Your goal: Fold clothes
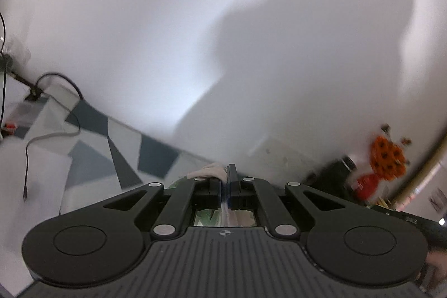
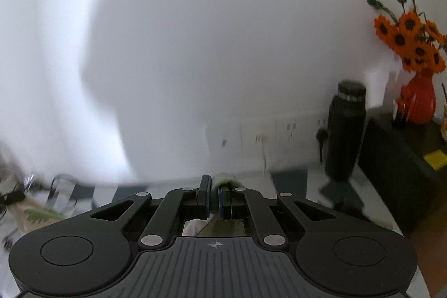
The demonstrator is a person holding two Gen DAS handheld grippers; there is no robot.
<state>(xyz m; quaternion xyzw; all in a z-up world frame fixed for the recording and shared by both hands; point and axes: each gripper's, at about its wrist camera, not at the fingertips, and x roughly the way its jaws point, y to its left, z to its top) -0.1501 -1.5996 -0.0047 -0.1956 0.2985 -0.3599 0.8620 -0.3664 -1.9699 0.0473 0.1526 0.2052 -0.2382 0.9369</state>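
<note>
Left gripper [image 1: 226, 180] and right gripper [image 2: 213, 193], both raised toward the wall, each clamp an edge of the garment [image 1: 209, 171], which hangs below them (mostly hidden) above the bench [image 1: 92, 158].

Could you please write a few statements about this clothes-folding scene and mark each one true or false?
1. The left hand-held gripper is shut on a pinch of pale cloth. True.
2. The right hand-held gripper is wide open and empty. False: its jaws are closed on a fold of greenish cloth.
3. The tall black metal bottle lies on its side. False: it stands upright near the white wall.
4. The orange artificial flowers sit in a red vase. True.
5. A thin black cable trails across the grey and white patterned tabletop. True.
</note>
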